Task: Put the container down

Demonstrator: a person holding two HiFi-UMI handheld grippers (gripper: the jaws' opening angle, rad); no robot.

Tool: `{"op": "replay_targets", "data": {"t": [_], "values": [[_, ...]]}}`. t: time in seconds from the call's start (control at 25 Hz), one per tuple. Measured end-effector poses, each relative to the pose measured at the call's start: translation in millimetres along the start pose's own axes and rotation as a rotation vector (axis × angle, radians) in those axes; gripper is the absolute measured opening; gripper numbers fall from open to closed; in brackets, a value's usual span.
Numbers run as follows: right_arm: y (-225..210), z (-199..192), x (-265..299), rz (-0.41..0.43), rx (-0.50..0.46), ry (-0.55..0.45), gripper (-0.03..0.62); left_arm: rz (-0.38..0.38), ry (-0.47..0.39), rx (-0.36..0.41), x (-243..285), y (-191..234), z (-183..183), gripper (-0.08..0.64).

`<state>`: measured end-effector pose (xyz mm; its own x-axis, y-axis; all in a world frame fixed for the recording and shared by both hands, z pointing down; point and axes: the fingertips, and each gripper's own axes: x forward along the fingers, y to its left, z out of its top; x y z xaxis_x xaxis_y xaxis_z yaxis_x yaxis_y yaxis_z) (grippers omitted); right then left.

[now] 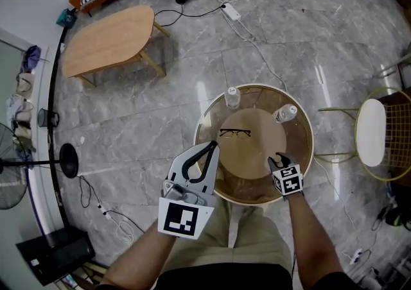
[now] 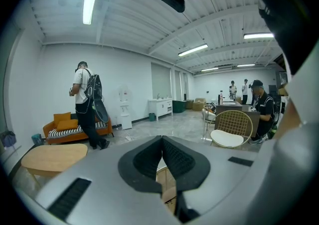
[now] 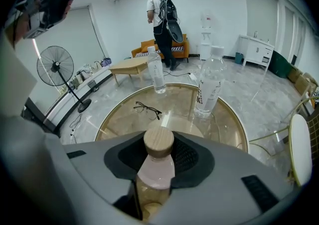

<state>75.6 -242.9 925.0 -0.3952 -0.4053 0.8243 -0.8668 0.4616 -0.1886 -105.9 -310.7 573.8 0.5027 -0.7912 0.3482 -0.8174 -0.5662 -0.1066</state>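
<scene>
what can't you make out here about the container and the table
- Base of the container: right gripper view, hidden by the right hand-held gripper's body, so contact with the glass table cannot be told.
- The container in the head view: covered by that gripper and its marker cube.
- Label print on the bottle: right gripper view, too small to read.
- Table in the left gripper view: mostly behind the left hand-held gripper.

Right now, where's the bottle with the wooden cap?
In the right gripper view, the wooden-capped bottle is clamped in the right gripper, over the near right part of the round glass table, with the eyeglasses lying beyond it.
</scene>
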Motion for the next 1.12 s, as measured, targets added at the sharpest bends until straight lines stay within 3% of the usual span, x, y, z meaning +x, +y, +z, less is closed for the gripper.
{"op": "replay_targets", "data": {"t": [1.12], "values": [[-22,-39,42,-0.072,-0.019,0.092,0.144,-0.045,0.041,0.026,16,-9,-19,0.015]]}}
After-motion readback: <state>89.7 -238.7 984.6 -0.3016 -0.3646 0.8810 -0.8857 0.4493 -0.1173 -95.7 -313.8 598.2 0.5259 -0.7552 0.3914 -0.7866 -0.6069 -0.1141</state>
